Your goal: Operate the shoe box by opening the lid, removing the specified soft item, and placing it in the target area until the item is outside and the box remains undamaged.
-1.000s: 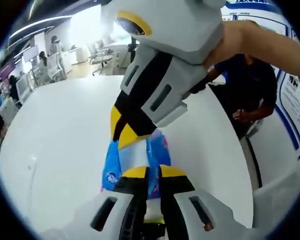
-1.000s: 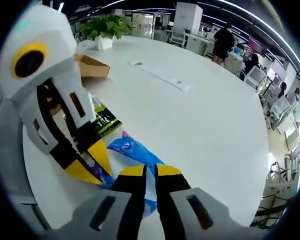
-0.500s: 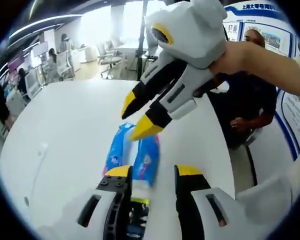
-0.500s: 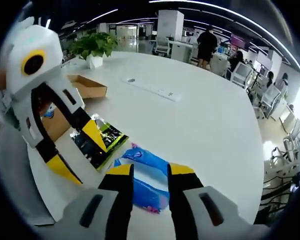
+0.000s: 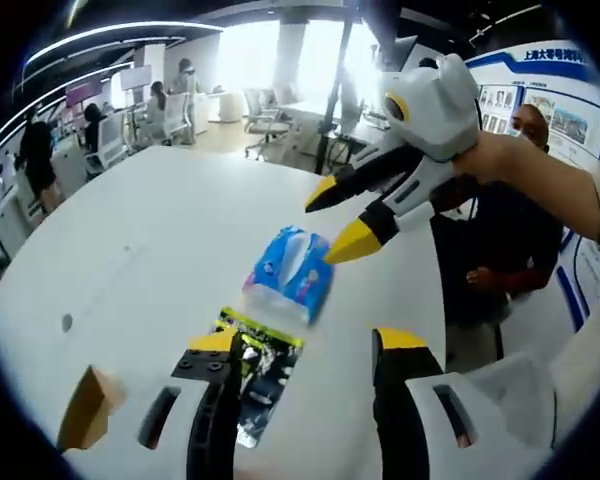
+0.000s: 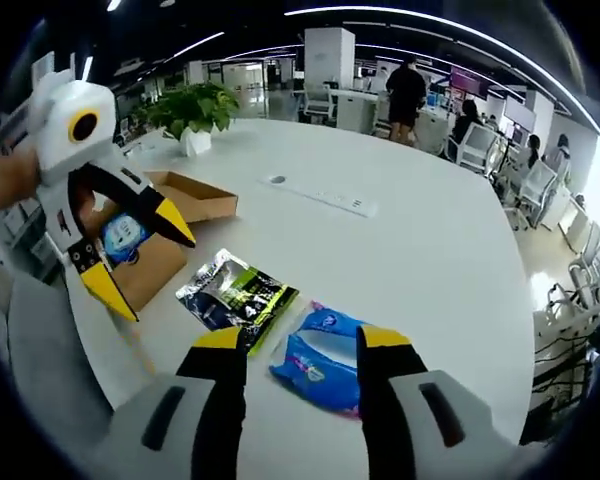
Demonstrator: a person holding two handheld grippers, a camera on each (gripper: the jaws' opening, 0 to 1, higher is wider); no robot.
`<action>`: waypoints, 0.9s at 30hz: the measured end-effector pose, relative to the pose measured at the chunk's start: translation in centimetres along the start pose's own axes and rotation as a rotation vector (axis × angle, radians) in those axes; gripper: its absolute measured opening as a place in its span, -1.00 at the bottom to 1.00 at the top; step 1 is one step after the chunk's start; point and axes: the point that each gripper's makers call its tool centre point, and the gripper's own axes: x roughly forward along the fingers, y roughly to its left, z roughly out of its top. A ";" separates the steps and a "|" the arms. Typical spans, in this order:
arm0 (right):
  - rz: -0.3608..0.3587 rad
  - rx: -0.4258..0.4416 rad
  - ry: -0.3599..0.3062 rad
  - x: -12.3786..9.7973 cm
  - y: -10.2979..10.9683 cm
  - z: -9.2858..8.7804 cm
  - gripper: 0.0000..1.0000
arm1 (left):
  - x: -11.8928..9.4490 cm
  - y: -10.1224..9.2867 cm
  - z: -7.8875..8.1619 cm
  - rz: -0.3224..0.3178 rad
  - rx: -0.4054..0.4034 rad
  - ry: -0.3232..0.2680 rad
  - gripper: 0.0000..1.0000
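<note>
A soft blue tissue pack [image 5: 290, 272] [image 6: 325, 360] lies flat on the white table, free of both grippers. My left gripper [image 5: 308, 345] is open and hangs above the table short of the pack; it also appears as the left gripper [image 6: 140, 255] over the open cardboard shoe box [image 6: 185, 200]. My right gripper [image 6: 298, 340] is open above the pack, and shows as the right gripper [image 5: 338, 218] held by a hand beyond the pack. A black and green packet [image 5: 260, 365] [image 6: 238, 290] lies beside the pack. Inside the box sits a blue round-labelled item [image 6: 123, 237].
A cardboard box flap [image 5: 85, 410] juts in at the lower left. A potted plant [image 6: 195, 105] and a white power strip [image 6: 325, 195] sit farther along the table. A person in dark clothes [image 5: 500, 260] stands at the table's edge. Office chairs and desks lie beyond.
Both grippers opened and let go of the blue pack, then drew back and apart. The pack now lies alone on the table.
</note>
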 end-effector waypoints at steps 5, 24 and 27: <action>0.030 -0.020 0.009 -0.2 2.2 0.1 -0.06 | -2.2 0.7 -1.2 0.034 -0.016 -0.008 0.18; 0.124 0.016 -0.040 -0.6 9.7 2.1 0.13 | -12.3 4.5 -8.0 0.204 -0.150 -0.021 0.26; 0.138 0.022 -0.041 -0.4 10.7 2.3 0.13 | -13.9 5.0 -9.3 0.235 -0.173 -0.021 0.25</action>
